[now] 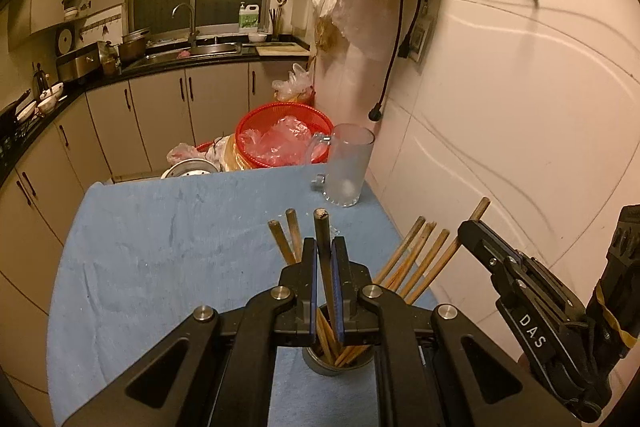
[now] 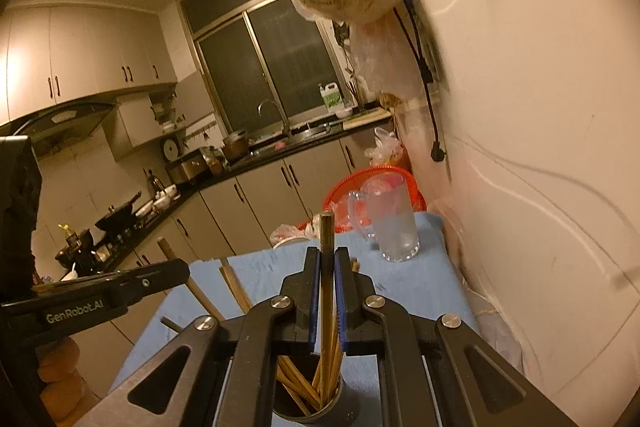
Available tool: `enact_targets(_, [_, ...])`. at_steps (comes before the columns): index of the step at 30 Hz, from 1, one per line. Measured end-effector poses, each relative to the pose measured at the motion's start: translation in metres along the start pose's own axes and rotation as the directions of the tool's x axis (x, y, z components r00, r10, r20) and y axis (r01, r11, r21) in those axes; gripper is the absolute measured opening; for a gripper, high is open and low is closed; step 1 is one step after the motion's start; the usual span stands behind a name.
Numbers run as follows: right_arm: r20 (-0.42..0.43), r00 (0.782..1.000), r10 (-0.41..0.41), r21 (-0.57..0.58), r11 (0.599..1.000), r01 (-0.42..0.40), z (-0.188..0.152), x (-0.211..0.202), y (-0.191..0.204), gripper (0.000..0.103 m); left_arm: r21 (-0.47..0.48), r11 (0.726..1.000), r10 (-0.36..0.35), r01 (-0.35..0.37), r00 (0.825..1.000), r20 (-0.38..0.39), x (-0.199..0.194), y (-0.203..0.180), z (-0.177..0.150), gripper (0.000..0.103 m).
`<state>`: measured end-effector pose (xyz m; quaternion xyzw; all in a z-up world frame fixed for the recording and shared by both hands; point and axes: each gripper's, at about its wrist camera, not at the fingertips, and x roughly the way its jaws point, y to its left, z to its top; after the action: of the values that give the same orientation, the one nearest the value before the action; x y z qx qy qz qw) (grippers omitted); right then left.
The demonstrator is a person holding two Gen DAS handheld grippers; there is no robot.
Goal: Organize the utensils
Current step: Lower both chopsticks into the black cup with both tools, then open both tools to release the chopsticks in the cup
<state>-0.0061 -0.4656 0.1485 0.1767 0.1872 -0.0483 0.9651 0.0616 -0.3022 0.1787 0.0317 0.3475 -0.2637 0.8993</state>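
Observation:
A metal cup [image 1: 320,367] [image 2: 344,411] full of wooden chopsticks [image 1: 416,259] stands on the blue cloth right below both grippers. My left gripper [image 1: 324,247] is shut on one dark chopstick [image 1: 322,223] that rises from the cup. My right gripper [image 2: 327,255] is likewise shut on a dark chopstick [image 2: 326,227], whose lower end reaches into the cup. Each gripper shows in the other's view: the right gripper [image 1: 472,231] at the right edge, the left gripper [image 2: 176,271] at the left. A frosted glass mug [image 1: 348,167] [image 2: 394,223] stands empty at the cloth's far right corner.
The blue cloth [image 1: 160,247] [image 2: 400,283] covers a small table against the white wall [image 1: 520,107]. A red basket [image 1: 280,143] with plastic bags sits beyond the far edge. Kitchen counters with a sink [image 1: 208,49] run along the back and left.

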Motion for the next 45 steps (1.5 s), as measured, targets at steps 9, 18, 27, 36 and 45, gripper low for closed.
enact_targets(9, [-0.064, 0.998, -0.016, 0.002, 1.0, 0.016, -0.015, 0.021, -0.003, 0.008, -0.002, 1.0, 0.007, -0.007, 1.0, 0.006, 0.015, 0.008, -0.008, 0.008])
enact_targets(18, [-0.106, 0.994, -0.021, 0.01, 1.0, 0.022, -0.021, 0.033, -0.004, 0.009, -0.006, 1.0, -0.002, 0.002, 1.0, 0.019, 0.019, 0.017, -0.015, 0.02])
enact_targets(27, [-0.099, 0.995, -0.026, 0.014, 1.0, 0.027, -0.016, 0.025, 0.001, 0.01, -0.03, 0.999, -0.015, 0.016, 0.998, 0.057, 0.002, 0.029, -0.016, 0.054])
enact_targets(36, [-0.03, 0.999, -0.045, 0.039, 0.998, 0.046, -0.003, -0.014, 0.004, 0.03, -0.057, 0.996, 0.082, -0.075, 0.988, 0.129, -0.029, 0.047, -0.028, 0.067])
enact_targets(45, [0.043, 0.992, -0.118, 0.006, 0.993, 0.118, -0.016, -0.067, 0.03, 0.074, -0.068, 0.969, 0.245, -0.236, 0.953, 0.181, -0.062, 0.068, -0.068, 0.081])
